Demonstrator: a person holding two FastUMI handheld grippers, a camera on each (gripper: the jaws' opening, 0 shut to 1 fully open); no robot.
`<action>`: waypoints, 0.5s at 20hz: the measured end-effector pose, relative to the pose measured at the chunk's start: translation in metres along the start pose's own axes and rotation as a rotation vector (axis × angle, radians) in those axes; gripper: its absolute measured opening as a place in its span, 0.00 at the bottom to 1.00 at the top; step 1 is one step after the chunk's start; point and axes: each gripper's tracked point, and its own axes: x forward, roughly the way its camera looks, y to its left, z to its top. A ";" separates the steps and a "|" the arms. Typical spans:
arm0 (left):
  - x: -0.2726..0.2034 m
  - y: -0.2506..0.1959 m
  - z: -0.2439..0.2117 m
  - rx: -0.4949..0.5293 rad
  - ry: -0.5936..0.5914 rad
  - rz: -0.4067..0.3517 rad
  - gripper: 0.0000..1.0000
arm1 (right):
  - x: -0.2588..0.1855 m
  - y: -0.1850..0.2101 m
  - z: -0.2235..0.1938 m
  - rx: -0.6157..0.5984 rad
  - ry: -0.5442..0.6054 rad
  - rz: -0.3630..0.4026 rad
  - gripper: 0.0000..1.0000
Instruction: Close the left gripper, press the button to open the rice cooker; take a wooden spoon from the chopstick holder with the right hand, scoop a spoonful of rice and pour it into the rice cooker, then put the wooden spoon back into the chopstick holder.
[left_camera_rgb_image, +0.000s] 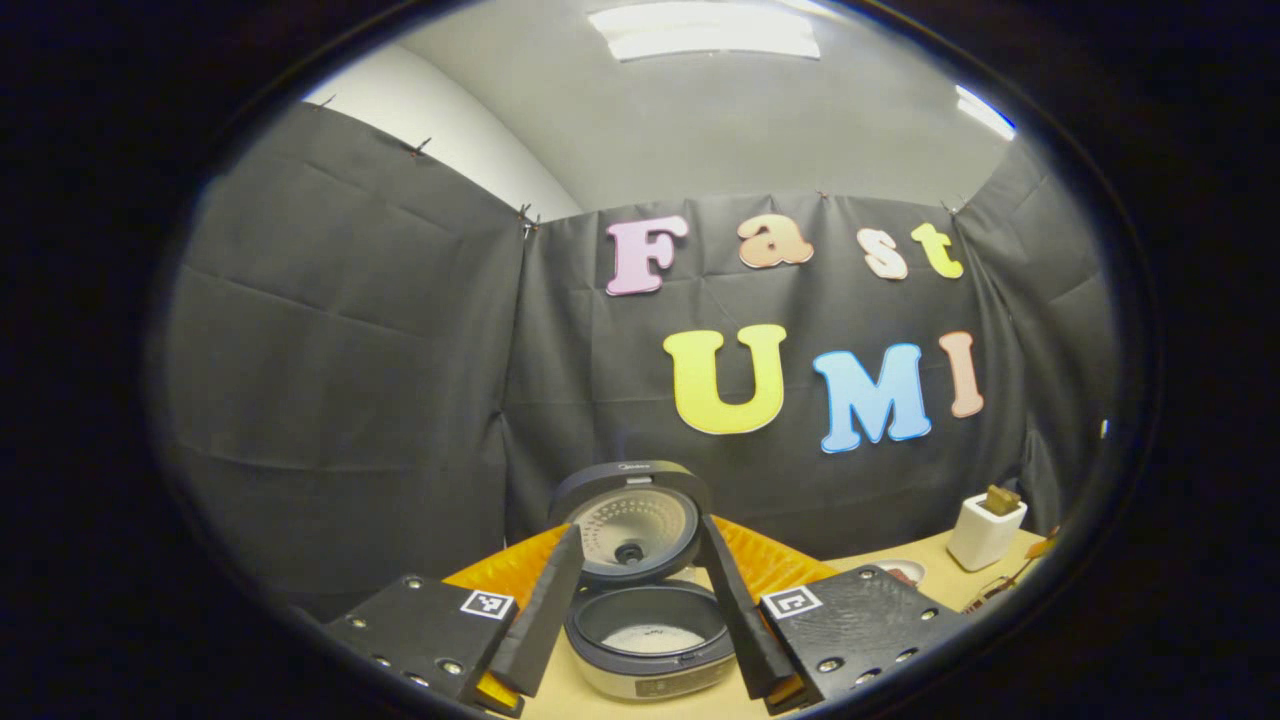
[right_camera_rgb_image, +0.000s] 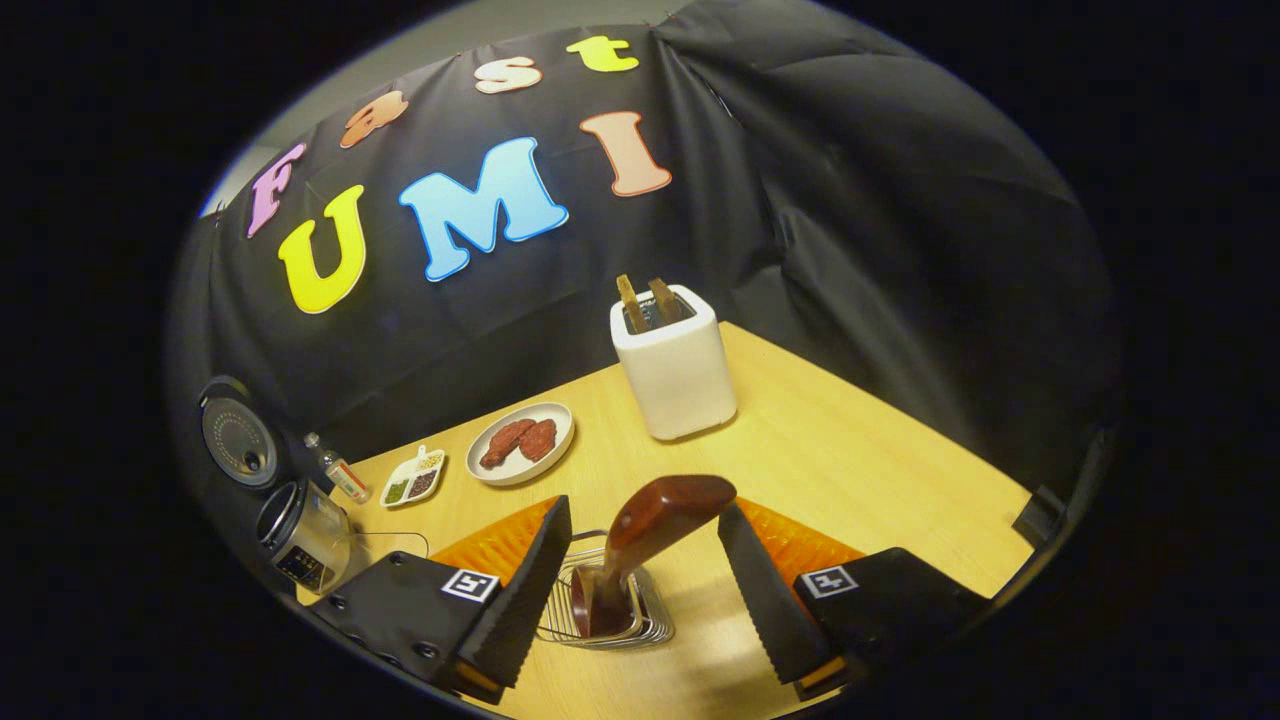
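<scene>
Right gripper (right_camera_rgb_image: 640, 575) hung above the chopstick holder (right_camera_rgb_image: 605, 610), fingers spread wide, nothing between them under pressure. The wooden spoon (right_camera_rgb_image: 650, 525) stood in the wire holder, lying dead centre between the two fingers and clear of both; its long axis ran from the holder base up and away toward about 1 o'clock, the broad rounded end leaning nearer the finger on the 3 o'clock side. Judged: the spoon already sat in the gap, so a grasp would turn on closing across that tilted shaft rather than on any sideways shift. Right gripper was plainly the nearer one. In the left gripper view, the left gripper (left_camera_rgb_image: 640, 620) had its fingers parted too, framing the rice cooker (left_camera_rgb_image: 650, 640) straight ahead at 12 o'clock, lid (left_camera_rgb_image: 630, 520) standing up open, a pale patch of rice low in the pot. From the right gripper view the cooker sat far off at 9 o'clock on the surface (right_camera_rgb_image: 850, 450), partly cut by the edge. Hard to make out: which end of the spoon was down in the holder, since the wires masked the lower part; whether the spoon touched the holder wall; the cooker's button; any separate rice supply.
</scene>
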 end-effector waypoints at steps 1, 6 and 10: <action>-0.001 0.001 -0.002 0.000 0.003 0.001 0.73 | 0.002 0.003 -0.007 0.013 0.020 0.013 0.86; 0.001 0.003 -0.003 0.003 0.009 -0.001 0.74 | 0.004 0.010 -0.020 0.036 0.059 0.028 0.39; 0.003 0.007 -0.005 0.005 0.011 -0.002 0.74 | 0.004 0.015 -0.020 0.043 0.070 0.028 0.17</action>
